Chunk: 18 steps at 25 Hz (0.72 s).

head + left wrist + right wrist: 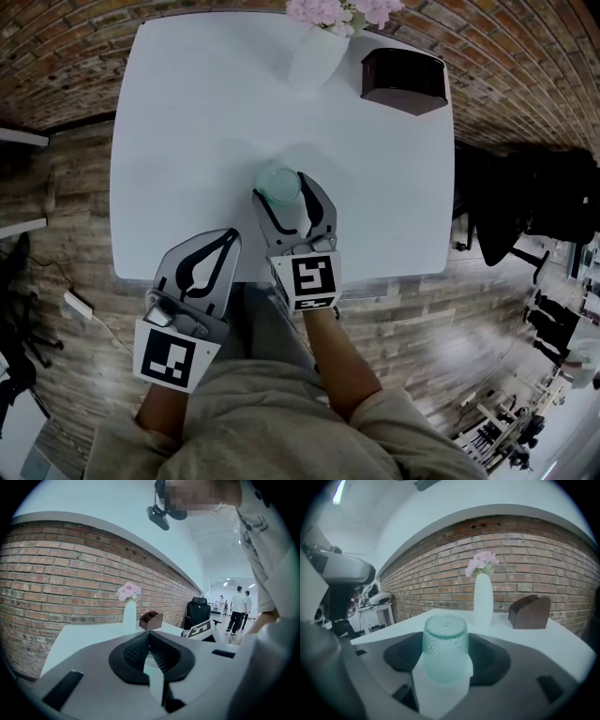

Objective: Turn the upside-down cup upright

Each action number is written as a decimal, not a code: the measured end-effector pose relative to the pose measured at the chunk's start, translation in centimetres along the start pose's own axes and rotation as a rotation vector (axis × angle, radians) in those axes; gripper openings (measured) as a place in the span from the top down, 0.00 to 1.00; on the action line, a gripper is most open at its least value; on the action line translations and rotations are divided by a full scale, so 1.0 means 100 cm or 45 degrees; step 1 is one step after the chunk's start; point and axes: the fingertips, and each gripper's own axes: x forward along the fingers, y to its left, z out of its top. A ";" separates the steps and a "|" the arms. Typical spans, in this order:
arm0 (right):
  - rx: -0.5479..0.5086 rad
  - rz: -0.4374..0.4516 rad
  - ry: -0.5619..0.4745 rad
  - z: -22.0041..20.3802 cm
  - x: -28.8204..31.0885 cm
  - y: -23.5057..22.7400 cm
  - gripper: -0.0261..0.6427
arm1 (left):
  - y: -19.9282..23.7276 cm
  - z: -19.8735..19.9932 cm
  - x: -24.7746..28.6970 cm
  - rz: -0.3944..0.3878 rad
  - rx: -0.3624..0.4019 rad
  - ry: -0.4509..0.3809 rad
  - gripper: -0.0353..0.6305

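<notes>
A pale green glass cup [279,182] stands upside-down, base up, on the white table [187,112] near its front middle. My right gripper [282,190] reaches over the front edge, and its jaws sit either side of the cup with no gap showing. In the right gripper view the dimpled cup [445,644] fills the space between the black pads [490,660], so the right gripper [446,663] is shut on it. My left gripper [231,238] rests at the front edge to the left of the cup, shut and empty. In its own view the left gripper [149,635] has its pads pressed together.
A white vase [317,58] with pink flowers and a dark brown box [403,80] stand at the table's far side. A brick wall lies behind them. A black chair [511,211] is off the right edge, with people [239,609] further back.
</notes>
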 end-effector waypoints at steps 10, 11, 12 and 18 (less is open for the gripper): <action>0.577 0.129 -0.190 0.005 -0.008 -0.013 0.51 | -0.008 0.000 0.001 -0.013 0.016 0.003 0.94; 0.629 0.143 -0.203 0.005 -0.008 -0.013 0.51 | -0.008 0.000 0.001 -0.014 0.016 0.001 0.94; 0.676 0.154 -0.215 0.005 -0.008 -0.014 0.51 | -0.009 0.000 0.002 -0.015 0.016 0.001 0.94; 0.871 0.208 -0.282 0.008 -0.010 -0.015 0.51 | -0.012 -0.001 0.002 -0.016 0.022 0.013 0.94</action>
